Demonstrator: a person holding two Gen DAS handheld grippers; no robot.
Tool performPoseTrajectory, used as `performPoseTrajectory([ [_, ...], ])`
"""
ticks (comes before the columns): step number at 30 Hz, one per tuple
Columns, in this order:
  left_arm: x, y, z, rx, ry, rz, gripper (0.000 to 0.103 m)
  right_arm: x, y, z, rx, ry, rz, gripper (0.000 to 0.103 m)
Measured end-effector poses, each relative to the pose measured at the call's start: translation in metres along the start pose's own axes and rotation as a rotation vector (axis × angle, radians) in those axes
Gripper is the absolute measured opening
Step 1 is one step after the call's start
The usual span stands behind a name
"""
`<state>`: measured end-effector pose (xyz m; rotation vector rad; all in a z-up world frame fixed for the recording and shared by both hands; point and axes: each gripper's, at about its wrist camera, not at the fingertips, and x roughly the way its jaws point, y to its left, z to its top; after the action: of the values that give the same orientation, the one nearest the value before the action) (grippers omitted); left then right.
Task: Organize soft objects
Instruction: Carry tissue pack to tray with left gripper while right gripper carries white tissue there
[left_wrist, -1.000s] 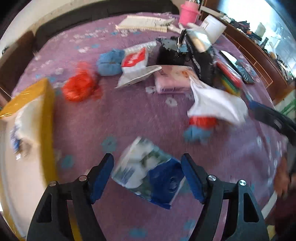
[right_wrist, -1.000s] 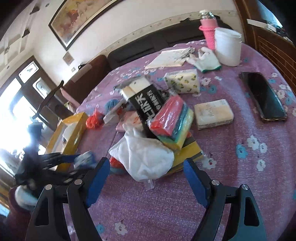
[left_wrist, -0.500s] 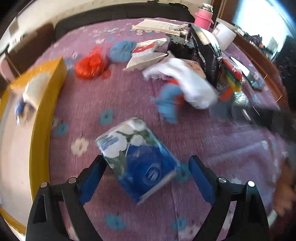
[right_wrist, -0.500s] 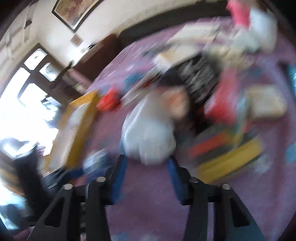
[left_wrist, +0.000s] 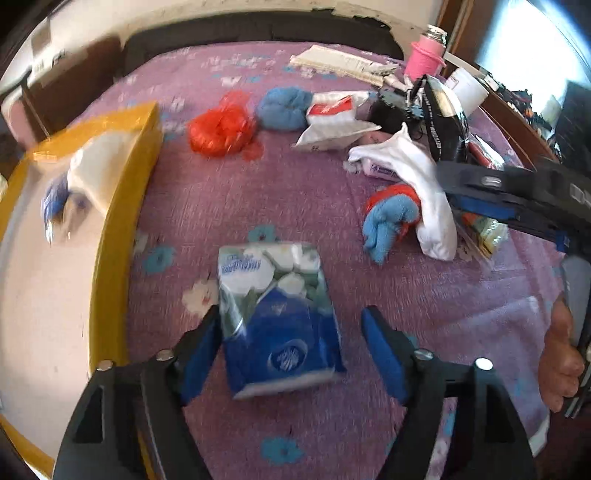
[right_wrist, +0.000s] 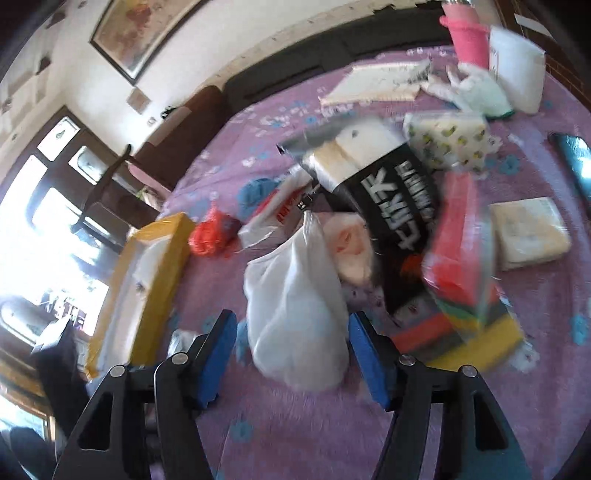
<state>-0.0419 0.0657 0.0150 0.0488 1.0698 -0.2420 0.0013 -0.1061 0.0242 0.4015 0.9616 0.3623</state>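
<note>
Blue tissue pack btwn open left gripper pads.

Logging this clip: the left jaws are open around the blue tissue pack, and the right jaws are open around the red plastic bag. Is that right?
Only the second object is wrong. In the right wrist view the right gripper stands open around the white cloth; the red plastic bag lies farther off. The left gripper is open around the blue tissue pack.

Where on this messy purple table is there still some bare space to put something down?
Bare cloth lies between the yellow box, the red plastic bag and the white cloth. More shows beyond the tissue pack, toward the blue-and-red towel roll. The far right is crowded around the black packet and sponge pack.
</note>
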Motion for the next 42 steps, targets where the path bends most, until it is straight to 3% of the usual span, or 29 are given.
performPoseTrajectory([
  [2, 0.004, -0.007, 0.001, 0.019, -0.017, 0.034, 0.077, 0.015, -0.001, 0.001, 0.021, 0.029, -0.024, 0.059],
  [3, 0.003, -0.007, 0.001, 0.021, -0.029, 0.035, 0.068, 0.019, -0.004, 0.000, 0.045, 0.030, -0.007, 0.058],
  [4, 0.000, -0.006, 0.000, 0.024, -0.039, 0.034, 0.050, 0.017, -0.005, 0.000, 0.060, 0.023, 0.015, 0.043],
  [5, -0.002, -0.004, 0.000, 0.023, -0.044, 0.012, 0.051, 0.015, -0.006, 0.000, 0.069, 0.023, 0.039, 0.032],
  [8, -0.014, 0.007, -0.003, -0.020, -0.063, -0.057, 0.050, 0.000, 0.000, -0.004, 0.032, 0.007, 0.030, 0.019],
  [17, -0.088, 0.046, -0.015, -0.134, -0.186, -0.215, 0.051, -0.053, 0.030, -0.017, -0.020, -0.056, 0.089, 0.019],
  [20, -0.110, 0.079, -0.015, -0.195, -0.218, -0.199, 0.051, -0.064, 0.051, -0.016, -0.054, -0.070, 0.133, 0.019],
  [23, -0.119, 0.122, -0.012, -0.259, -0.215, -0.125, 0.051, -0.061, 0.076, -0.013, -0.081, -0.048, 0.193, 0.019],
  [28, -0.104, 0.195, 0.000, -0.359, -0.161, -0.040, 0.051, -0.027, 0.128, -0.009, -0.136, 0.013, 0.236, 0.019],
  [35, -0.053, 0.259, 0.043, -0.433, -0.127, 0.018, 0.051, 0.044, 0.190, -0.005, -0.168, 0.128, 0.279, 0.019],
  [42, -0.021, 0.298, 0.075, -0.491, -0.126, 0.010, 0.058, 0.122, 0.224, 0.000, -0.202, 0.226, 0.210, 0.020],
])
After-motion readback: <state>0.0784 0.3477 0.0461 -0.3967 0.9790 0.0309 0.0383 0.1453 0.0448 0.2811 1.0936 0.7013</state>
